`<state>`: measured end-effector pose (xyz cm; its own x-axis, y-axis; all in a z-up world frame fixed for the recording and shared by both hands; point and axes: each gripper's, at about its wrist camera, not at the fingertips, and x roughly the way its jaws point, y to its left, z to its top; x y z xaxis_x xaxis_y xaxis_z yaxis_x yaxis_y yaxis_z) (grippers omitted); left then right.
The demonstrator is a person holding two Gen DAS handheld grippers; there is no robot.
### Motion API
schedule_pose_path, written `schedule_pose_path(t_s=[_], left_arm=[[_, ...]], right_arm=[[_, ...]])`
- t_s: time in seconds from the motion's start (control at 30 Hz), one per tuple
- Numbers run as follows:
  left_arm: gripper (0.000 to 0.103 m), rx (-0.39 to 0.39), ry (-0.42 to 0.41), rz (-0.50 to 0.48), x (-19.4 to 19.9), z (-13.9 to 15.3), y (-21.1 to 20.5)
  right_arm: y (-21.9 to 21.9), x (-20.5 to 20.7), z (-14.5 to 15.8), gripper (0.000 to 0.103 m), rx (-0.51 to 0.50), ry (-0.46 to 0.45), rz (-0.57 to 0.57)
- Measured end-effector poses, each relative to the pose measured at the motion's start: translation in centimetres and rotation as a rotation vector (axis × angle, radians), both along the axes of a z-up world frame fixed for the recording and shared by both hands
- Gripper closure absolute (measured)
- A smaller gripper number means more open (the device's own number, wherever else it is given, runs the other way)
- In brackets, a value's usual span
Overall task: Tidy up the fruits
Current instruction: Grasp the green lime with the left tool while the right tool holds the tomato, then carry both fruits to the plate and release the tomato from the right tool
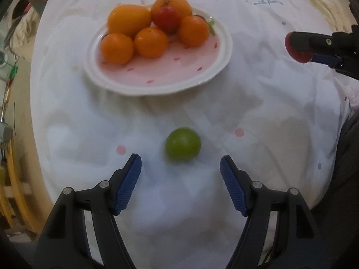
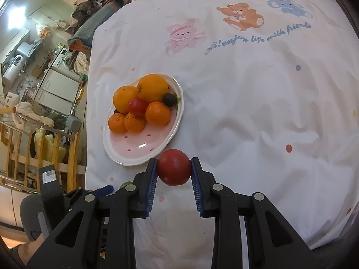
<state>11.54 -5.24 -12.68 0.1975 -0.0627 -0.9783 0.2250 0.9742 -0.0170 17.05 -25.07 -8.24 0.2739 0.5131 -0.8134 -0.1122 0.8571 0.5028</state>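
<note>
Oranges [image 1: 149, 42] and a small tomato [image 1: 167, 19] already sit on the plate [image 1: 222, 61], while the right gripper [image 2: 174, 170] clamps its jaws on a red tomato [image 2: 174, 168] near the rim and the left gripper [image 1: 180, 170], jaws spread, frames the lime [image 1: 182, 144] lying on the sheet [image 1: 269, 103].

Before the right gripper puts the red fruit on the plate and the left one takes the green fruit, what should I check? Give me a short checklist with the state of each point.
1. Right gripper holds the red fruit between both fingers: ok.
2. Free space on the plate, in its pink front part: ok.
3. Left gripper is open wider than the green fruit: ok.
4. Green fruit lies ahead of the left fingers, roughly centred, not yet between them: ok.
5. Piled oranges are stable when another fruit lands: cannot tell.
6. The two grippers are apart, with no crossing paths visible: ok.
</note>
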Motion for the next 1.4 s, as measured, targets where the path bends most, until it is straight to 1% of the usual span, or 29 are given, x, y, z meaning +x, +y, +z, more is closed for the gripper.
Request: schedule_pose_path(t_s=[0.07,0.17,0.23,0.37,0.4,0.47,0.57,0.77,0.87,1.0,1.1,1.2,1.27,1.33,1.4], left_arm=[[0.034,0.008,-0.012,0.003,0.4,-0.2,-0.3],[0.049,0.027,-0.023,0.008,0.5,-0.4,-0.4],[0.049,0.024,-0.019,0.003,0.5,-0.6,-0.6],[0.056,0.019,-0.033,-0.007,0.6,-0.5,-1.1],[0.060,0.018,-0.035,-0.007,1.0,-0.6,-1.2],[0.063,0.021,-0.041,-0.009,1.4,-0.6,-1.4],[0.075,0.021,-0.047,-0.002,1.9,-0.7,-1.3],[0.076,-0.001,-0.063,0.011,1.5,-0.1,-1.0],[0.076,-0.029,-0.086,0.021,1.3,0.8,-0.9],[0.076,-0.057,-0.143,0.036,0.8,2.5,-0.6],[0.076,-0.087,-0.206,0.067,1.0,4.6,0.2],[0.076,-0.099,-0.265,0.101,1.0,6.5,1.3],[0.076,-0.108,-0.283,0.129,1.7,7.5,2.4],[0.076,-0.113,-0.285,0.149,2.0,8.2,3.3],[0.076,-0.100,-0.293,0.163,2.8,8.3,3.5]], right_arm=[[0.0,0.0,0.0,0.072,0.002,0.000,-0.001],[-0.4,0.0,0.0,0.072,0.010,0.002,-0.010],[-0.5,0.0,0.0,0.072,0.013,0.005,-0.015],[-0.4,0.0,-0.2,0.072,0.007,0.013,-0.015],[-0.3,0.0,-0.3,0.072,0.003,0.014,-0.012],[-0.2,0.0,-0.4,0.072,-0.006,0.017,-0.009],[-0.2,-0.1,-0.4,0.072,-0.010,0.016,-0.006],[-0.1,-0.1,-0.4,0.072,-0.020,0.014,-0.006],[-0.2,-0.1,-0.4,0.072,-0.025,0.016,-0.007],[-0.2,-0.3,-0.3,0.072,-0.029,0.010,-0.008],[-0.3,-0.3,-0.2,0.072,-0.021,0.002,-0.011],[-0.5,-0.5,0.8,0.072,0.026,-0.033,-0.016],[-0.4,-0.5,1.6,0.072,0.071,-0.059,-0.012],[0.0,-0.3,1.9,0.072,0.113,-0.070,-0.002],[0.5,0.1,2.1,0.072,0.126,-0.075,0.015]])
